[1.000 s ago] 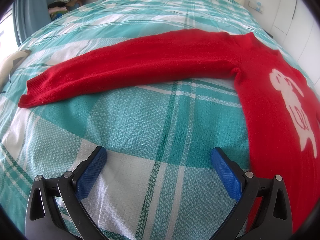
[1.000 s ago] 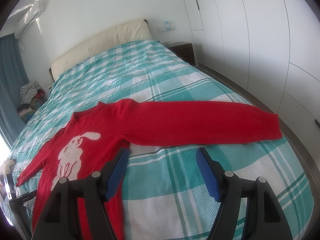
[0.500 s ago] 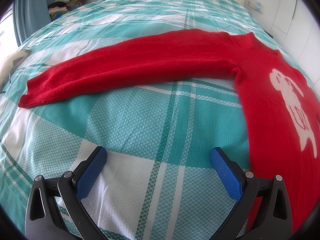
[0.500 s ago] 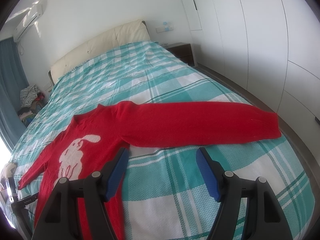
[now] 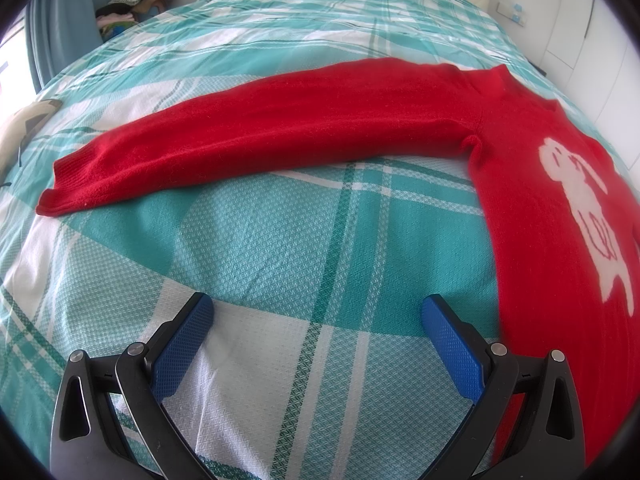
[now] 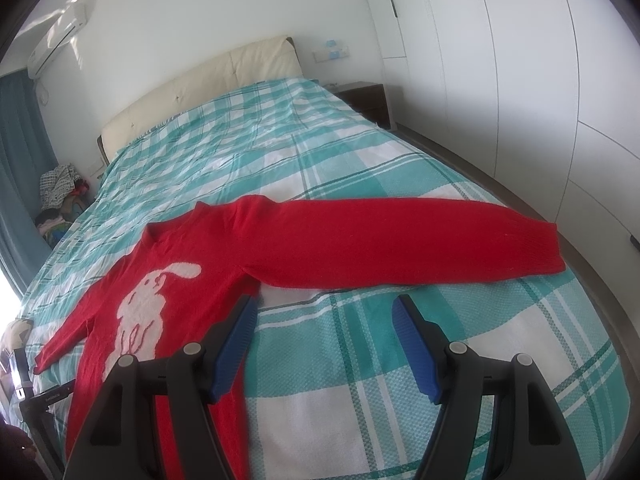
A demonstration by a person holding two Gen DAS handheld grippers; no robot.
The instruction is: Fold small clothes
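Note:
A red sweater [image 5: 528,184] with a white rabbit [image 5: 580,200] on its front lies flat on the teal plaid bed [image 5: 304,240], both sleeves spread wide. Its left sleeve [image 5: 248,136] stretches across the left wrist view. My left gripper [image 5: 316,312] is open and empty, low over the bedspread, below that sleeve and left of the body. In the right wrist view the sweater [image 6: 192,256] lies left and its right sleeve [image 6: 400,240] runs toward the bed's right edge. My right gripper [image 6: 324,312] is open and empty, held above the bed just below that sleeve.
A cream headboard [image 6: 200,96] and white wall stand at the far end. White wardrobe doors [image 6: 520,80] line the right side, with a dark nightstand [image 6: 366,98]. A pile of clothes [image 6: 60,192] and a blue curtain [image 6: 16,160] are at the left.
The right gripper's view has tilted up and pulled back a little, showing more wall and headboard. The left gripper and the sweater have not moved.

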